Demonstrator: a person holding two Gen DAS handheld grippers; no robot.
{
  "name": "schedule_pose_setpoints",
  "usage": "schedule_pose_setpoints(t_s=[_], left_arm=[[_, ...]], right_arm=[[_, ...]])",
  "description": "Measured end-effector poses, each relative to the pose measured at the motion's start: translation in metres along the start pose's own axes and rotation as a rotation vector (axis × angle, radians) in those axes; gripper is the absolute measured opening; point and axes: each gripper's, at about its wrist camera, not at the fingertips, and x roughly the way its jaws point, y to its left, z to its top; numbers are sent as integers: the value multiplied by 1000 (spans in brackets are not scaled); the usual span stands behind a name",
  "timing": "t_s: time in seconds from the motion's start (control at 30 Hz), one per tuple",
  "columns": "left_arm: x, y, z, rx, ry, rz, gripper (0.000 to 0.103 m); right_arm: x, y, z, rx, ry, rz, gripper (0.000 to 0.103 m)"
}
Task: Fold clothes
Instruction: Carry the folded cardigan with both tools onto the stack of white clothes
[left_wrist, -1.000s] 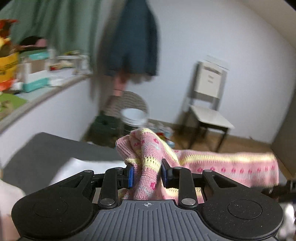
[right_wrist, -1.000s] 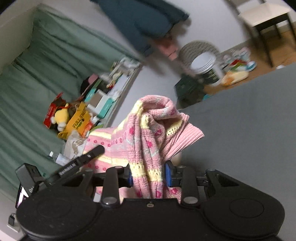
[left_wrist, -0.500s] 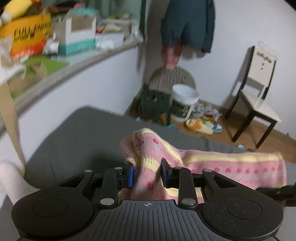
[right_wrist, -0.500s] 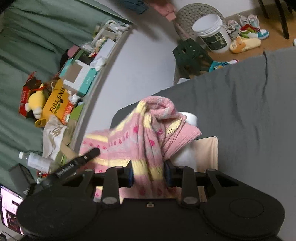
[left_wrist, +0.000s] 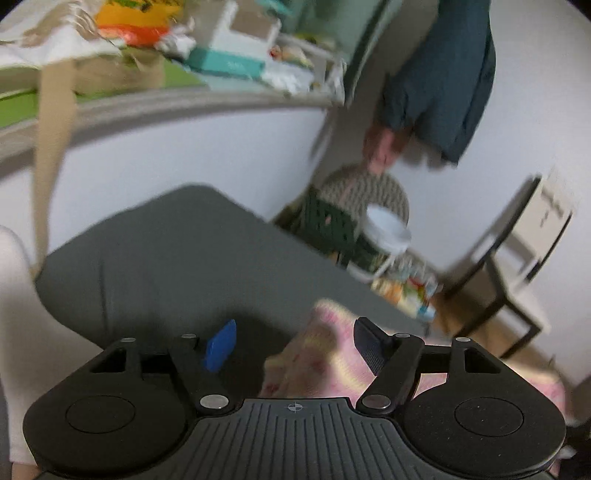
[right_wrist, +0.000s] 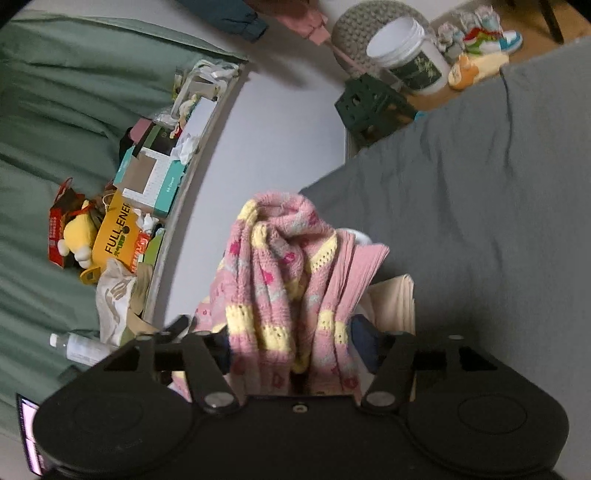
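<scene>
The pink knit sweater (left_wrist: 332, 362) with yellow stripes lies blurred on the grey bed cover (left_wrist: 166, 258), bunched against the right finger of my left gripper (left_wrist: 295, 345). That gripper is open, its blue pad (left_wrist: 221, 347) clear of the cloth. In the right wrist view the sweater (right_wrist: 280, 258) stands in a bunched fold between the spread fingers of my right gripper (right_wrist: 295, 350), which is open. Its lower part is hidden behind the gripper body. A folded beige cloth (right_wrist: 391, 299) lies beside it on the grey cover (right_wrist: 480, 184).
A cluttered ledge of boxes (left_wrist: 229, 55) runs along the wall on the left. Off the bed's far corner stand a green stool (left_wrist: 328, 229), a white tub (left_wrist: 386, 240) and a chair (left_wrist: 517, 258). A dark coat (left_wrist: 443, 92) hangs on the wall.
Both grippers were shut on the sweater and have now opened. Both have dropped toward the grey cover. The sweater has sunk lower in the left wrist view.
</scene>
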Motion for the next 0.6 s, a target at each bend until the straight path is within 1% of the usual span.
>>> schedule_pose_setpoints(t_s=[0.03, 0.1, 0.17, 0.23, 0.3, 0.33, 0.37, 0.4, 0.43, 0.5, 0.6], left_arm=[[-7, -3, 1, -1, -15, -13, 77], [-22, -15, -2, 26, -42, -27, 81], [-42, -34, -9, 94, -70, -46, 81], [-62, -53, -18, 153, -91, -88, 81], [-82, -68, -27, 182, -116, -154, 82], [-96, -75, -34, 188, -131, -202, 84], [-108, -81, -40, 188, -151, -237, 88], [-120, -85, -47, 183, -173, -255, 97], [-131, -90, -54, 178, -195, -272, 102], [-153, -98, -67, 180, -228, -286, 102], [-182, -108, -81, 164, -232, -307, 102]], right_arm=[[-3, 2, 1, -8, -8, 8, 62], [-12, 7, 1, -26, -31, 23, 64], [-24, 16, 2, -68, -60, 20, 68], [-40, 30, -3, -163, -84, 12, 72], [-57, 46, -10, -276, -110, 7, 81], [-66, 53, -16, -334, -131, 6, 86], [-77, 60, -25, -398, -160, 10, 87], [-87, 66, -33, -452, -188, 15, 88], [-96, 72, -40, -500, -216, 20, 92], [-114, 81, -54, -569, -269, 35, 102], [-141, 93, -75, -637, -357, 59, 103]])
